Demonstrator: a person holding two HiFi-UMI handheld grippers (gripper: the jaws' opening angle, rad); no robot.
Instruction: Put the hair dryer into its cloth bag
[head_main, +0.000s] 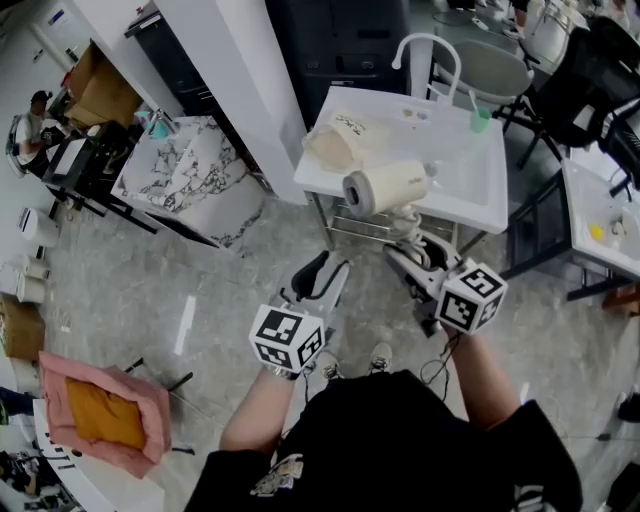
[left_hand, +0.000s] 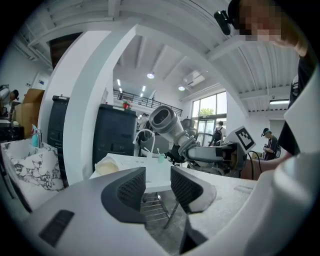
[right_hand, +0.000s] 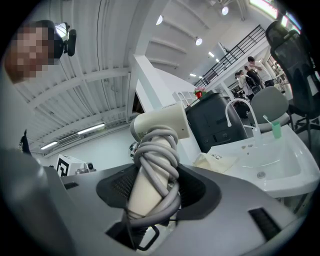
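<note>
Right gripper (right_hand: 150, 187) is seen clamped on the handle of the hair dryer (right_hand: 160, 125), jaws spread wide around it, pads pressed on both sides. The grey cord (right_hand: 157, 150) is wound in several loops round the handle and is caught between the pads with it. In the head view the hair dryer (head_main: 385, 188) is held up in the air by the right gripper (head_main: 408, 240), barrel roughly level, nozzle pointed to the picture's left, over the front edge of the white sink (head_main: 470, 205).

Left gripper (left_hand: 157, 185) is held with jaws part open, a clear gap between the pads, nothing in it. In the head view the left gripper (head_main: 322, 275) is kept low and to the left of the dryer, well apart from it, over the floor.

The cloth bag (head_main: 335, 145) is left lying on the sink's left rear corner, untouched by either gripper; it looks folded flat, though the mouth cannot be made out. A tap (head_main: 425, 45) and a green cup (head_main: 481, 120) are seen at the sink's back edge
</note>
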